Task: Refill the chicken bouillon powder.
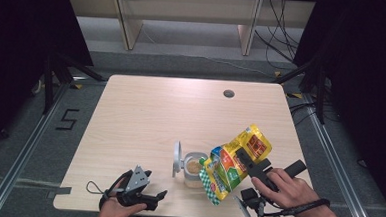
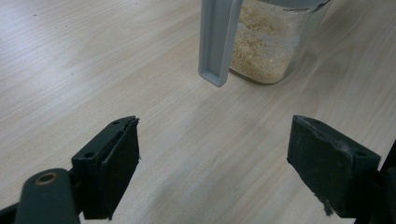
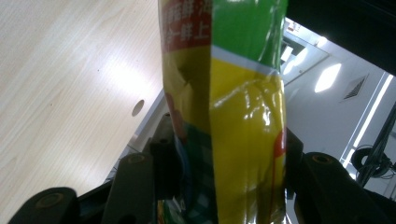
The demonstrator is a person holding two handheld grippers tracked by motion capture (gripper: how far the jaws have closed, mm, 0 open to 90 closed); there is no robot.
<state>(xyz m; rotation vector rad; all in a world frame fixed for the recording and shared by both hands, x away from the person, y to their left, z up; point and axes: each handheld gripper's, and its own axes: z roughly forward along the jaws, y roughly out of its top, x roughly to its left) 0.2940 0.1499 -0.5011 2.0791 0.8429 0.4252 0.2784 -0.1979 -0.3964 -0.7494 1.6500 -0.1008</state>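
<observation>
A yellow and green snack bag (image 1: 232,163) hangs tilted over a small glass jar (image 1: 194,170), its lower corner at the jar's mouth. My right gripper (image 1: 250,164) is shut on the bag's middle; in the right gripper view both jaws press the bag (image 3: 233,112) from either side. The jar (image 2: 268,44) holds pale crumbs, and its grey hinged lid (image 1: 177,159) stands open at the left; the lid (image 2: 218,39) hangs down in front of the glass in the left gripper view. My left gripper (image 1: 160,196) rests open on the table, left of the jar, nothing between its jaws.
The wooden table (image 1: 146,111) has a round cable hole (image 1: 228,94) near its far edge. Black cables (image 1: 280,33) run on the floor behind the table. Both hands sit near the front edge.
</observation>
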